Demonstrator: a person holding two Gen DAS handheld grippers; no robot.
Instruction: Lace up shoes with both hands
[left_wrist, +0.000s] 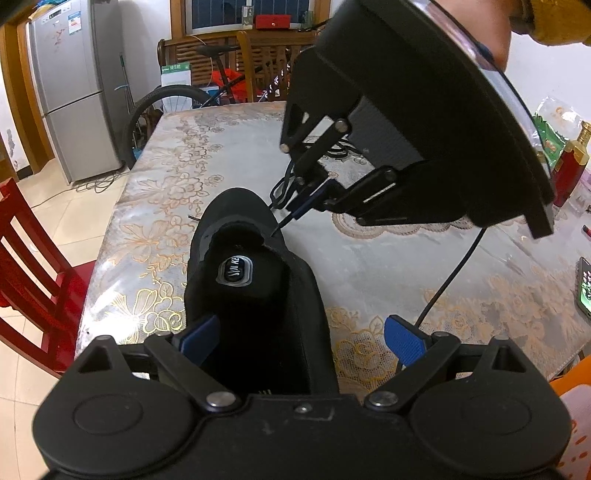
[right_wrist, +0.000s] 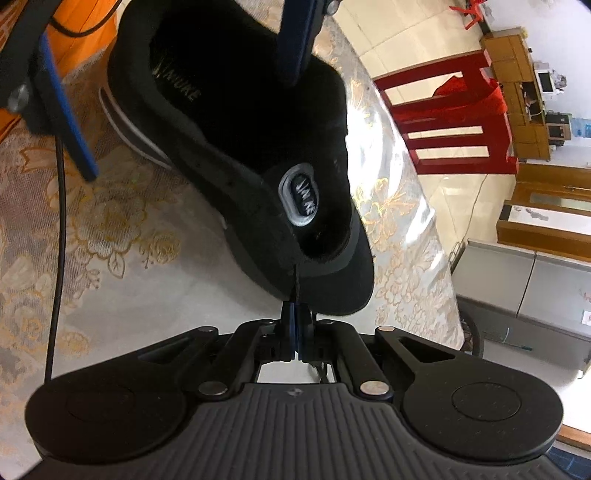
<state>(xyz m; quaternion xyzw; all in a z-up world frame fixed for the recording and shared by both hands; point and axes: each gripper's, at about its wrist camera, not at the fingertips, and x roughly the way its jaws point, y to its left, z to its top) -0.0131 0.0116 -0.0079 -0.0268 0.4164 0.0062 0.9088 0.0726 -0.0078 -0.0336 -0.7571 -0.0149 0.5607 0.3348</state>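
A black shoe (left_wrist: 255, 295) lies on the table, toe pointing away, its tongue bearing an oval logo patch (left_wrist: 234, 273). My left gripper (left_wrist: 303, 339) stands open around the shoe's heel, blue pads (left_wrist: 404, 345) on either side. My right gripper (left_wrist: 295, 210) comes in from the upper right, shut on the black lace tip (left_wrist: 279, 225) at the shoe's right eyelet edge. In the right wrist view the shoe (right_wrist: 236, 155) fills the middle. The right gripper (right_wrist: 295, 325) pinches the lace end (right_wrist: 295, 284) next to the tongue patch (right_wrist: 299, 199). Loose lace (left_wrist: 284, 188) loops behind the fingers.
The table (left_wrist: 369, 266) has a shiny floral cover. A red bottle (left_wrist: 570, 166) and a phone (left_wrist: 585, 288) lie at its right edge. A black cable (left_wrist: 447, 280) trails across the cover. A red chair (left_wrist: 33, 266) stands at the left, a bicycle (left_wrist: 177, 99) and fridge (left_wrist: 74, 85) beyond.
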